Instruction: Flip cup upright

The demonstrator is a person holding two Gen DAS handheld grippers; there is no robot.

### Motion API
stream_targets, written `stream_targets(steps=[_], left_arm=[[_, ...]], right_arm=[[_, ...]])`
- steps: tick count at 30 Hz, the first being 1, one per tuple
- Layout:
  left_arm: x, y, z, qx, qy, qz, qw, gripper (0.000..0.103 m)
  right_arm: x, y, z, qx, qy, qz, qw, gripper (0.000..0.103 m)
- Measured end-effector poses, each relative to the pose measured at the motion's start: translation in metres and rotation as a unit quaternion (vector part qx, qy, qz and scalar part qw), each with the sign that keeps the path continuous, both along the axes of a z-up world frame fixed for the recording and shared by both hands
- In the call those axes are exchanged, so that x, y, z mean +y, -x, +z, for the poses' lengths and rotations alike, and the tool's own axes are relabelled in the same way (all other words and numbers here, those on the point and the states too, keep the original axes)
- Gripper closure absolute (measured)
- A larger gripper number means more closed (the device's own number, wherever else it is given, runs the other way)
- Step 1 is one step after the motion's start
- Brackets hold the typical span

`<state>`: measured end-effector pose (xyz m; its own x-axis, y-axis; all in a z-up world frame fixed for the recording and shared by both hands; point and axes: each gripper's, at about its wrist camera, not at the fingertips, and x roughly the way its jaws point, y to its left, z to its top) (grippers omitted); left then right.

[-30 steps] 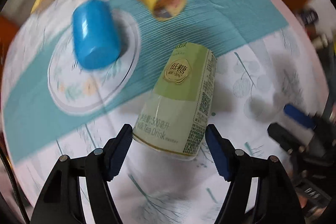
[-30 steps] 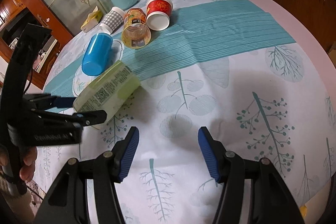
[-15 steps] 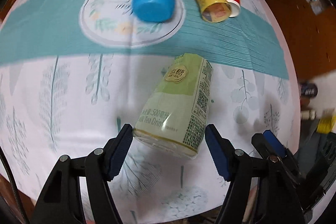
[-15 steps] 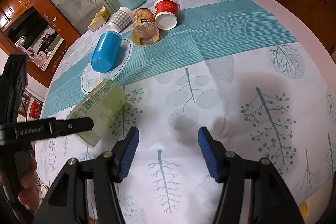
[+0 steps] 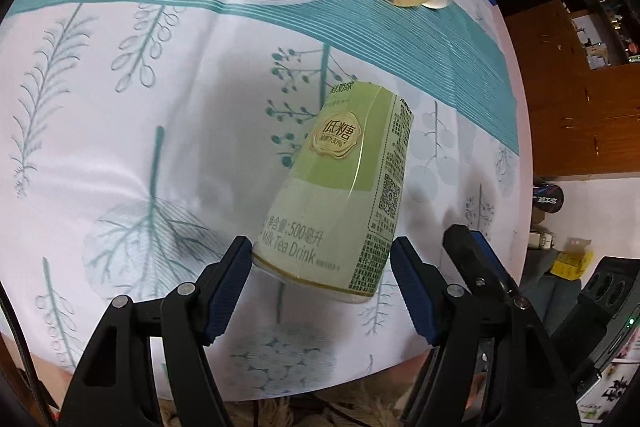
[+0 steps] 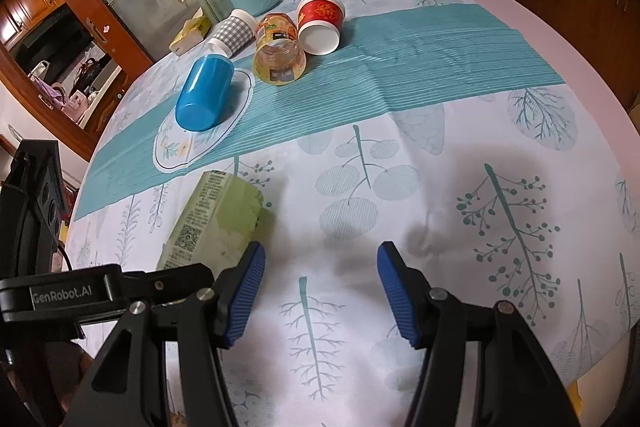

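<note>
Left gripper (image 5: 322,265): clamped across wide rim end of green cup (image 5: 352,183).
Cup position: lifted clear of tablecloth (image 5: 120,131), base tilted away and down.
Right gripper (image 6: 320,279): wide apart, empty.
Technique: rotate wrist until base faces down; lower flat before easing grip.

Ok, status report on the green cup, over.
Left gripper shut on green cup, cup tilted. Right gripper open, empty. Nothing in the way.
</note>
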<state>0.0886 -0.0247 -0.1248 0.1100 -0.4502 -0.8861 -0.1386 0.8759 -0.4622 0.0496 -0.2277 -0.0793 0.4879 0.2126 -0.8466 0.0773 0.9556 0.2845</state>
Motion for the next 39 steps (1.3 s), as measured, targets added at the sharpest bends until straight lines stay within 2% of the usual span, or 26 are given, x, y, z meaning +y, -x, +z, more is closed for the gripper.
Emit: stream_targets(steps=[2, 6, 8, 12, 17, 20, 28, 39], left_arm=[[-0.005, -0.001, 0.001, -0.004, 0.002, -0.005, 1.0, 0.033], [-0.011, 0.0, 0.007, -0.021, -0.012, -0.028, 0.9993, 0.031], [-0.012, 0.001, 0.011, -0.033, -0.023, -0.036, 0.9986, 0.027], [-0.012, 0.003, 0.019, -0.054, -0.033, -0.048, 0.9968, 0.026], [-0.008, 0.007, 0.031, -0.08, -0.05, -0.064, 0.9935, 0.026], [-0.004, 0.009, 0.038, -0.096, -0.062, -0.074, 0.9906, 0.026], [0.005, 0.021, 0.063, -0.154, -0.114, -0.106, 0.9756, 0.026], [0.014, 0.032, 0.087, -0.227, -0.182, -0.11, 0.9504, 0.026]], right_arm=[[-0.001, 0.0, -0.001, 0.001, 0.002, 0.0, 1.0, 0.044], [-0.002, 0.0, -0.003, 0.005, 0.002, 0.0, 1.0, 0.044], [-0.002, 0.0, -0.002, 0.004, 0.002, 0.0, 1.0, 0.044], [0.0, 0.001, -0.001, -0.001, -0.001, 0.003, 1.0, 0.044], [0.001, 0.002, 0.002, -0.006, -0.008, 0.008, 1.0, 0.031], [0.002, 0.003, 0.005, -0.01, -0.01, 0.008, 1.0, 0.03], [0.01, 0.008, 0.019, -0.022, -0.016, 0.019, 0.999, 0.03], [0.021, 0.014, 0.033, -0.024, -0.027, 0.036, 0.999, 0.029]])
